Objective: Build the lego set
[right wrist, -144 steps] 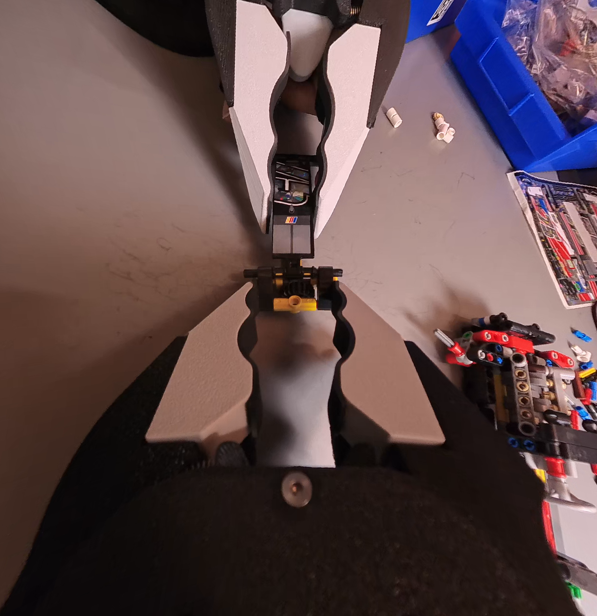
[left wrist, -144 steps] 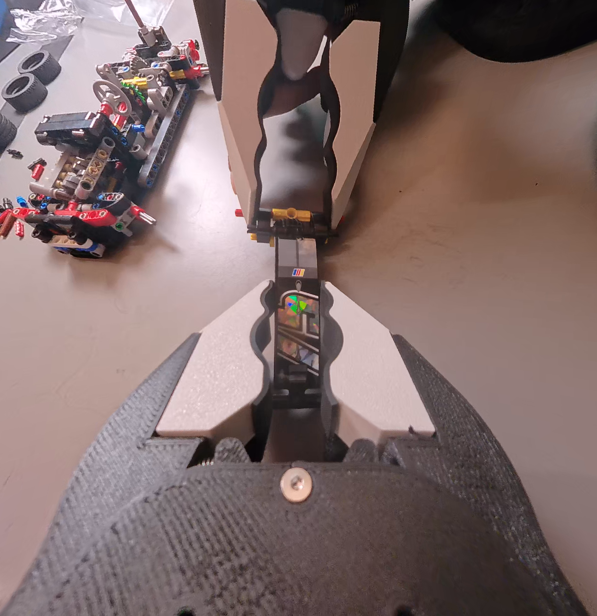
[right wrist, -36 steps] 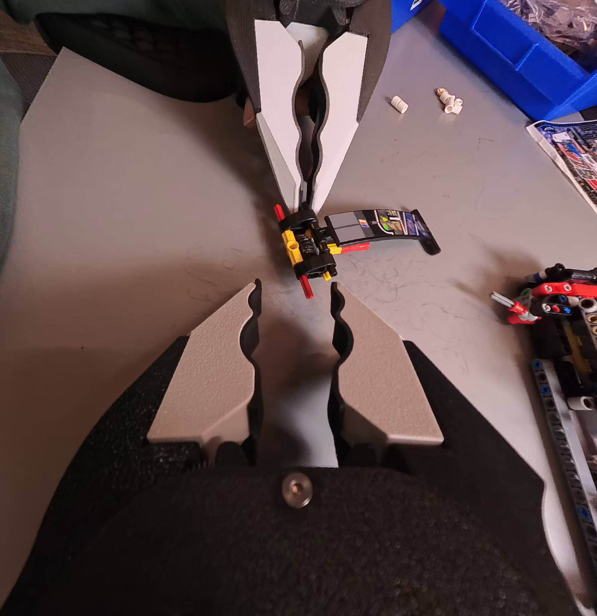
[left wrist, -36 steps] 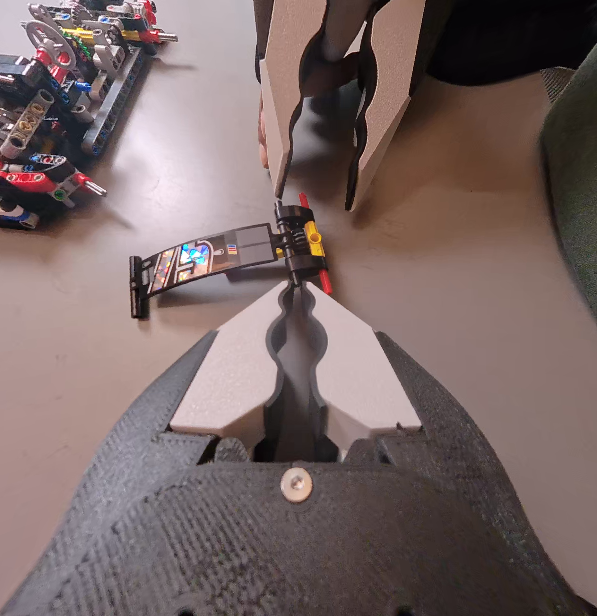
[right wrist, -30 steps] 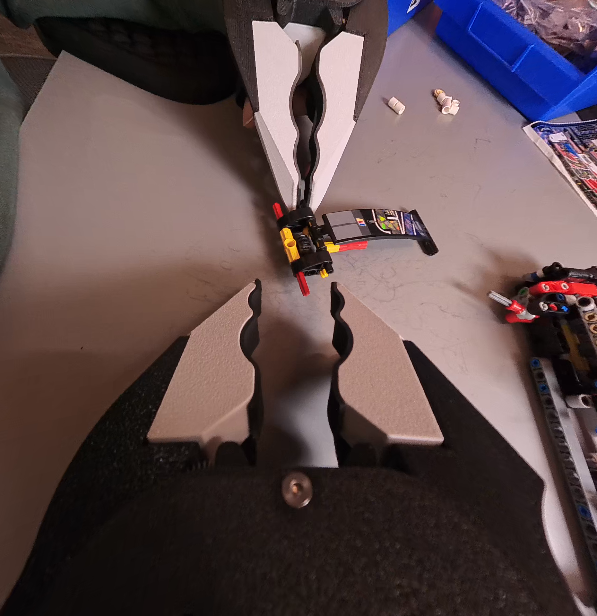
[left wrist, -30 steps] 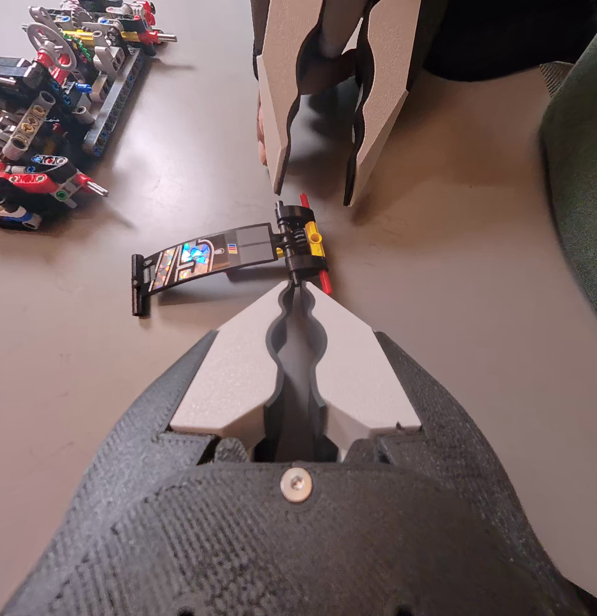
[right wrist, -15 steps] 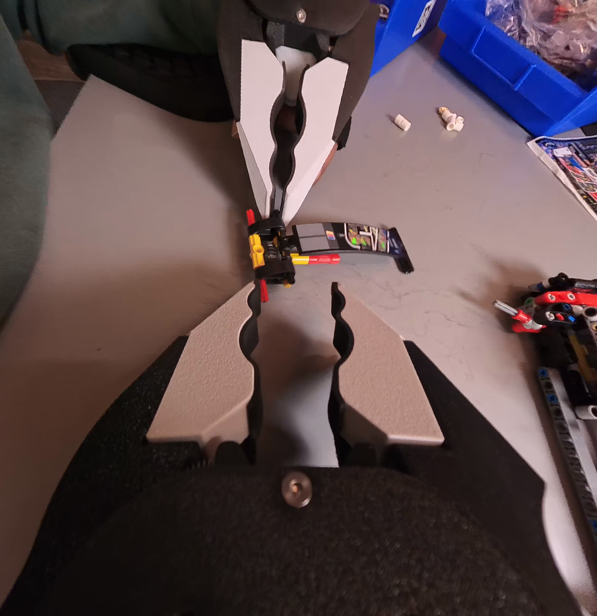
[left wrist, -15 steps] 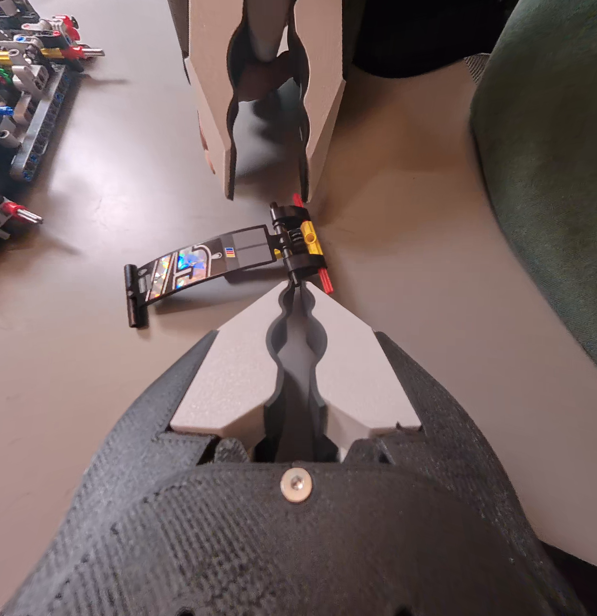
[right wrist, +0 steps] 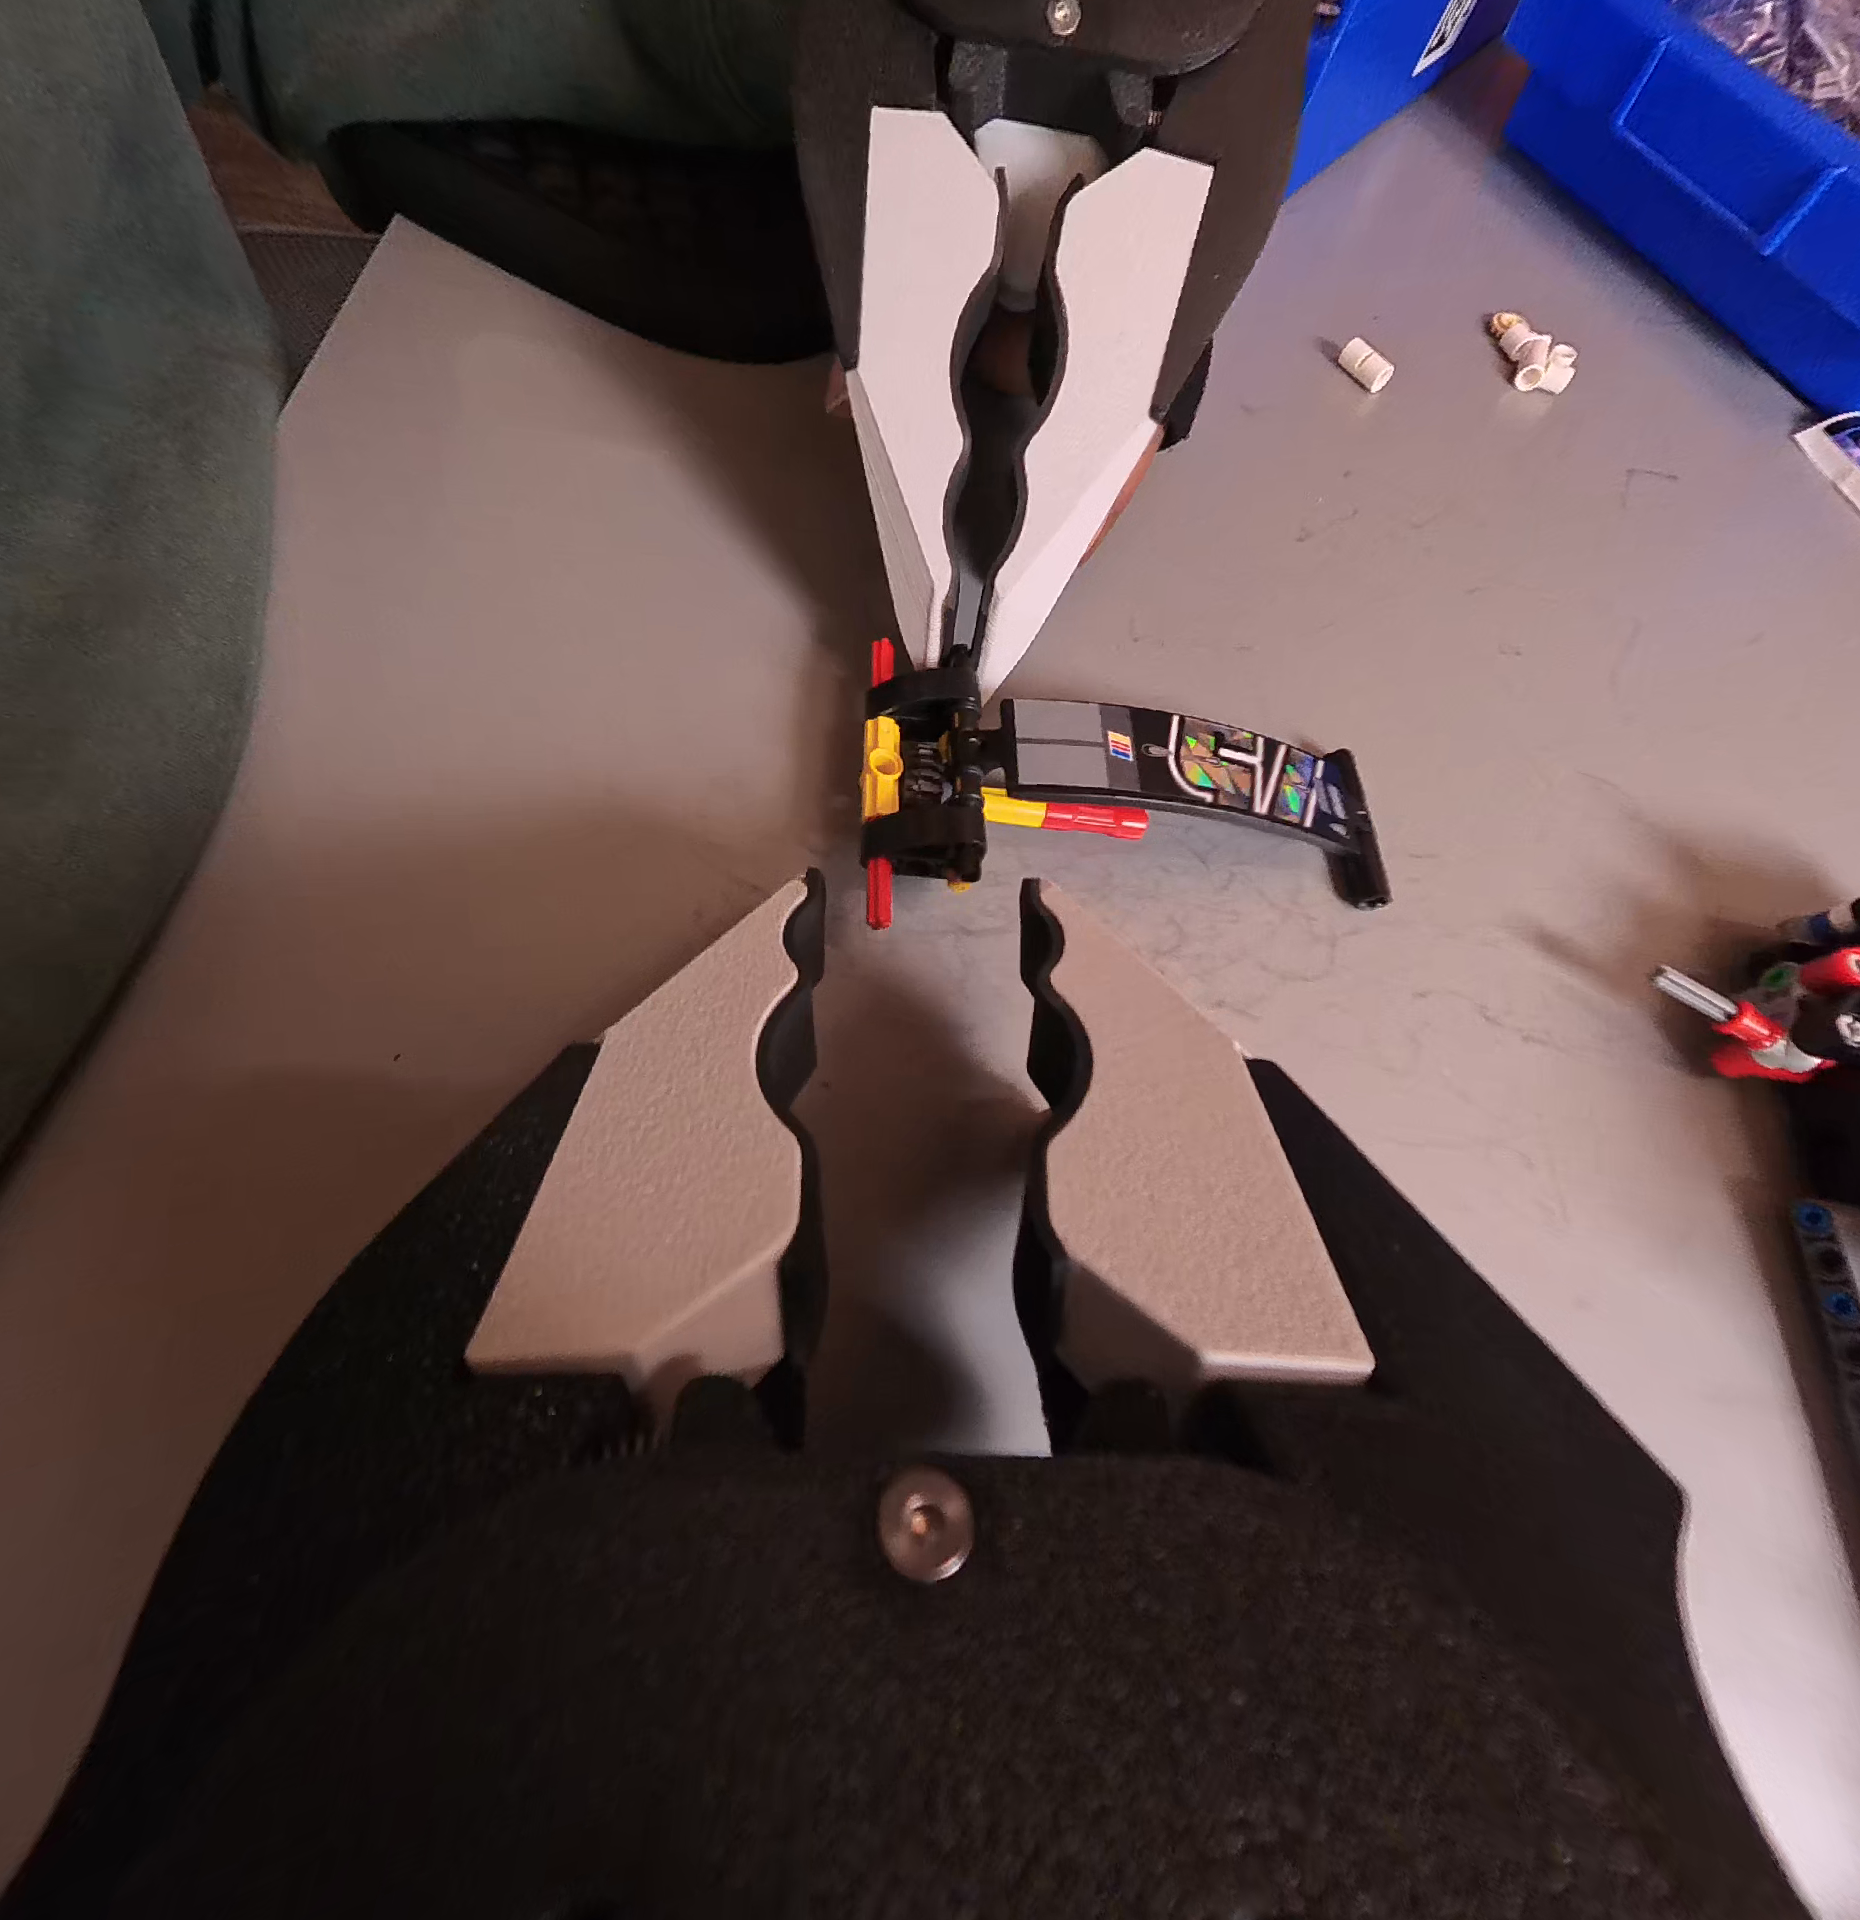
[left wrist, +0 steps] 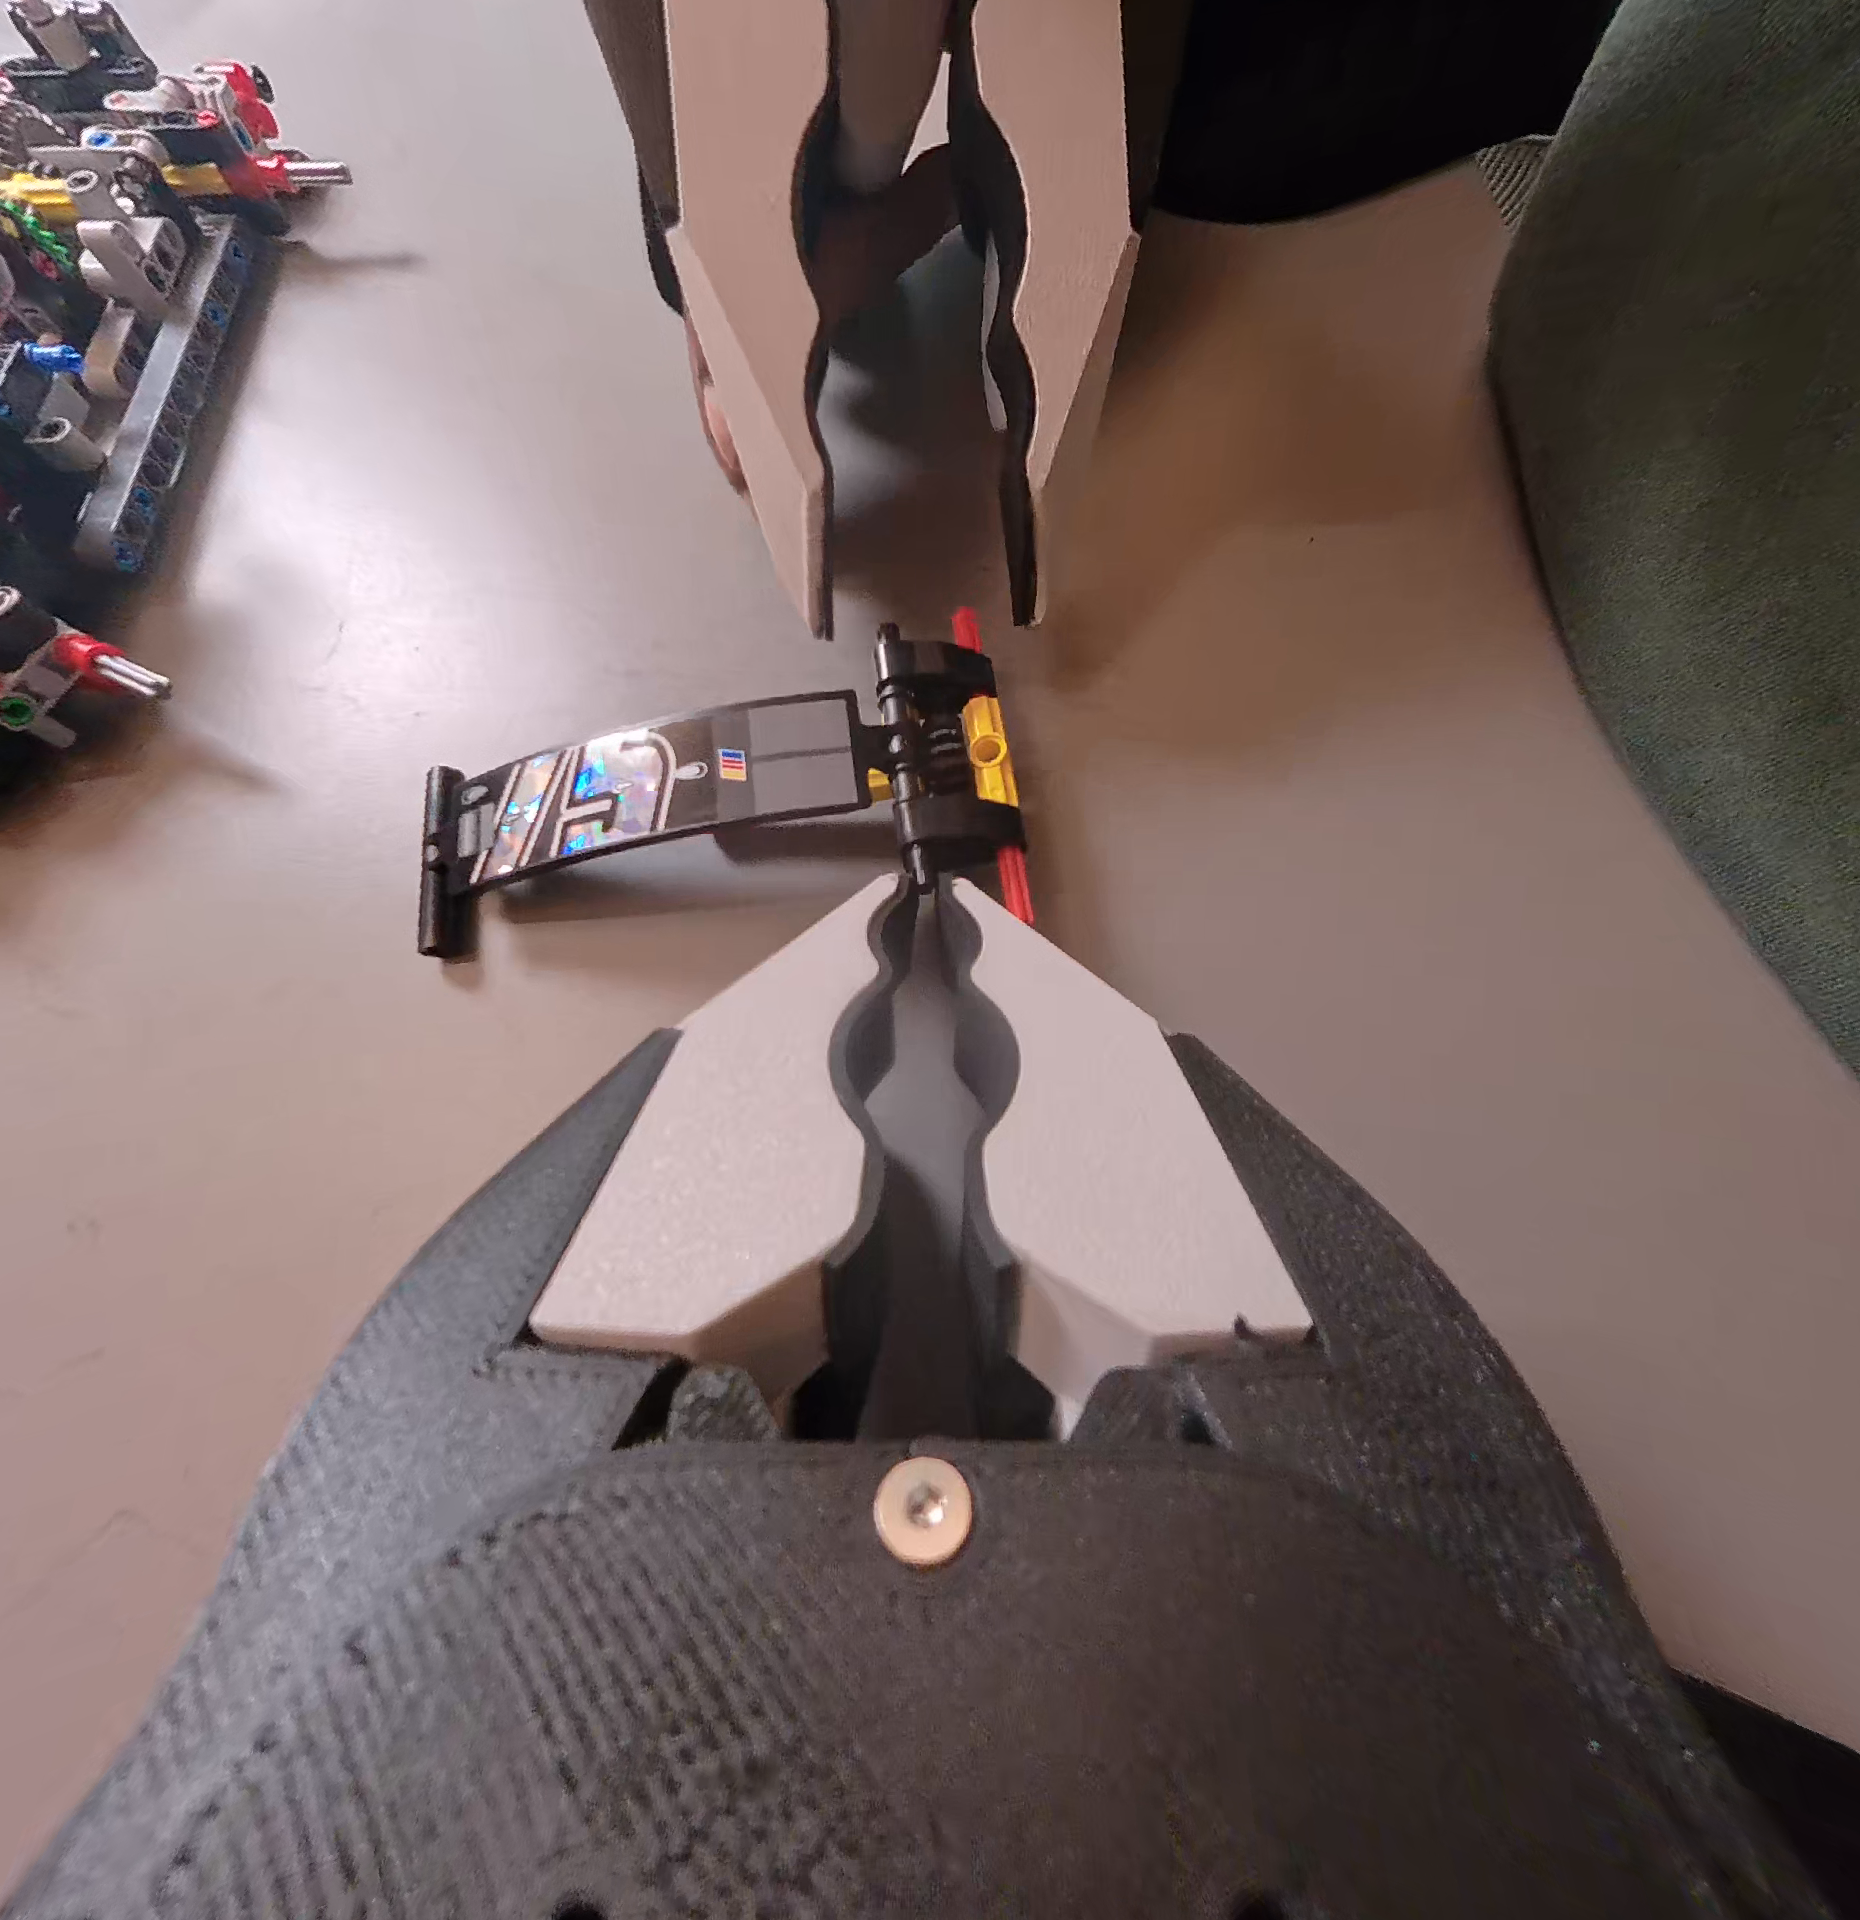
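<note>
Since the earliest frames we have turned the curved black panel [left wrist: 645, 795] sideways across the grey table [left wrist: 282, 1091], its hinge block [left wrist: 947, 758] now between both tools. Left gripper [left wrist: 921, 883]: tips pinched together on the block's black pin, the contact itself too small to confirm; right gripper [right wrist: 921, 883]: fingers apart, just short of the block. Large lego chassis [left wrist: 64, 260], cut off at the frame edge.

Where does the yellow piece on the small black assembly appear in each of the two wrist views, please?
Left wrist view: the yellow piece sits just above centre, on the right end of the curved black panel.
Right wrist view: the yellow piece sits left of centre, on the panel's left end.
Shared landmark: the red rod beside it.
</note>
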A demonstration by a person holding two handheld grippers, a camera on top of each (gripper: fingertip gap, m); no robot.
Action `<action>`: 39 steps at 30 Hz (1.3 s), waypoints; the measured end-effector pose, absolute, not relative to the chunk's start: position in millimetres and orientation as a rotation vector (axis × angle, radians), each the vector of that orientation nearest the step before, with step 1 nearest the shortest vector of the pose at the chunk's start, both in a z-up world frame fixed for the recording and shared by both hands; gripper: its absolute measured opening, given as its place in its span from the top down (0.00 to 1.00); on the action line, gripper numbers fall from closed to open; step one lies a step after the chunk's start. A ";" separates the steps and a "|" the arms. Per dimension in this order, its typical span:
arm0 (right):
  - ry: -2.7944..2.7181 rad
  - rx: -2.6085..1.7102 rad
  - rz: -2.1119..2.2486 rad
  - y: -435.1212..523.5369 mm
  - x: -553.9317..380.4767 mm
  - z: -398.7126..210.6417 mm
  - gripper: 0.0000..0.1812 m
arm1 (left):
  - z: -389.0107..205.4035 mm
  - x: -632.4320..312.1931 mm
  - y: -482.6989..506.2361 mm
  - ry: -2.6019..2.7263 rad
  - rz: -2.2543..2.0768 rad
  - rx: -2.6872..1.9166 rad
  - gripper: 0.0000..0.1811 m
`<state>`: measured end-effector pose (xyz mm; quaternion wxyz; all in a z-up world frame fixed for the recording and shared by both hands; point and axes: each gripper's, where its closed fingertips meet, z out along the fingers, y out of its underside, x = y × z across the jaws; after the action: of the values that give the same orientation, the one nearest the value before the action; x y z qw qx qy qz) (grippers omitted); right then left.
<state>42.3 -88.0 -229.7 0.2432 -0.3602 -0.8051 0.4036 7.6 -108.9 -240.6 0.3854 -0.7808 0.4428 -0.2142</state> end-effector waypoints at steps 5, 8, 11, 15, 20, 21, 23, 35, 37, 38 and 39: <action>-2.192 -0.995 1.073 -85.2 41.1 -229.6 0.82 | -241.4 -5.4 -103.5 1.098 -0.481 -2.017 0.99; -2.183 -1.002 1.056 -83.0 39.7 -229.7 0.82 | -237.6 -13.3 -100.7 1.073 -0.454 -2.019 0.96; -2.174 -1.016 1.052 -81.9 37.8 -229.6 0.82 | -236.7 -18.7 -100.2 1.060 -0.440 -2.028 0.95; -2.168 -1.023 1.047 -82.3 36.6 -229.3 0.83 | -236.5 -23.6 -101.0 1.052 -0.435 -2.043 0.95; -2.167 -1.020 1.051 -83.5 36.3 -229.2 0.83 | -237.3 -26.2 -105.6 1.061 -0.450 -2.060 0.93; -2.167 -1.020 1.051 -83.5 36.3 -229.5 0.83 | -237.1 -27.4 -106.4 1.059 -0.452 -2.063 0.92; -2.168 -1.022 1.056 -83.9 36.1 -229.9 0.83 | -235.2 -29.5 -107.7 1.048 -0.466 -2.063 0.92; -2.123 -1.055 1.093 -82.0 30.6 -226.3 0.89 | -241.2 -25.6 -119.2 1.082 -0.548 -2.097 0.88; -2.111 -1.058 1.097 -81.6 29.1 -225.0 0.90 | -240.8 -25.1 -118.0 1.079 -0.544 -2.093 0.87; -2.104 -1.061 1.097 -81.2 28.1 -224.5 0.92 | -241.1 -24.3 -117.6 1.079 -0.542 -2.092 0.87; -2.097 -1.068 1.095 -80.7 26.8 -224.3 0.92 | -241.5 -23.7 -117.1 1.081 -0.538 -2.090 0.87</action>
<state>26.8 -80.7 -224.3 0.2698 -0.3962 -0.7779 0.4063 -23.7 -117.1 -241.5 0.3557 -0.8093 0.4185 -0.2083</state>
